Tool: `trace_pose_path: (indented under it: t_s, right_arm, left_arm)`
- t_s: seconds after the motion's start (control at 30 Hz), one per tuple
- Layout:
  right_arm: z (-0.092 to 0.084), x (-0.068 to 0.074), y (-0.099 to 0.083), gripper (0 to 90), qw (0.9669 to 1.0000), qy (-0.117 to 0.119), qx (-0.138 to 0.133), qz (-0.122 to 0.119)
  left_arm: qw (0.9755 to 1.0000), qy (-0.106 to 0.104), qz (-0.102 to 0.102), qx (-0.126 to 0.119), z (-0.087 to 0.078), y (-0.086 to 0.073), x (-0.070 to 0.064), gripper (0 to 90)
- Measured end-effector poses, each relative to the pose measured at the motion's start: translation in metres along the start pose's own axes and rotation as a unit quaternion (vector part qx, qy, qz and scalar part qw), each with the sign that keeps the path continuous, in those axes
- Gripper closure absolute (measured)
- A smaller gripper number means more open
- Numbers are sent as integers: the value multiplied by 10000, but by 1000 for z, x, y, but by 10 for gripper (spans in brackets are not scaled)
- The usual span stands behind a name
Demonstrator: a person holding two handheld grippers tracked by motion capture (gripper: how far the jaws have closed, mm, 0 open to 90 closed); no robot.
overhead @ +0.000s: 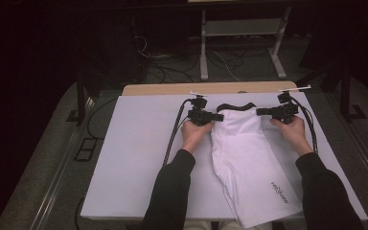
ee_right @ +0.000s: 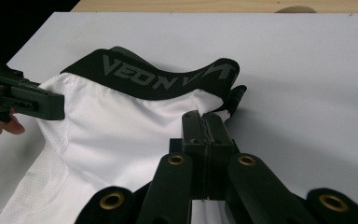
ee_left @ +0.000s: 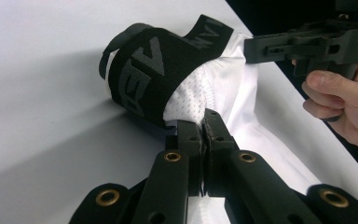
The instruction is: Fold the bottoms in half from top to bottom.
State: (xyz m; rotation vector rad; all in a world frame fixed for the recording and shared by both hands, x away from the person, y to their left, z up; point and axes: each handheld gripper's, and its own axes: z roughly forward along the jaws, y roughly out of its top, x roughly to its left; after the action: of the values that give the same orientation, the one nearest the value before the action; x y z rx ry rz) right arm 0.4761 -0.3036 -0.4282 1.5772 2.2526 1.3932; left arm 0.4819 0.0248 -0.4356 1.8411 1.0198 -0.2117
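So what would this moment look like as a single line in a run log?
left tool: shut on white shorts | right tool: shut on white shorts | grips: both near black waistband | surface: white table

Looks like a lab I'm in: dark room, white board [overhead: 139,158] on a bench, loose cables [overhead: 172,72] on the floor, metal stand [overhead: 242,28] behind.

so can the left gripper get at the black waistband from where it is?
Probably yes: the left gripper is shut on the white shorts just below the black waistband, nothing between them; it would have to let go first.
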Motion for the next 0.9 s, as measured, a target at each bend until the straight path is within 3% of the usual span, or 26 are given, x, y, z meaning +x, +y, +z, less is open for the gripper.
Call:
trace_pose_path:
  t_s: [0.5,0.9]
  right_arm:
    - [-13,7,-7,883,9998,120,-128,-102]
    - [-27,19,-12,883,9992,134,-148,-346]
  left_arm:
    - [9997,-129,173,-99,-9,-5,-12,868]
    - [9993,-206,230,-231,-19,-13,-22,868]
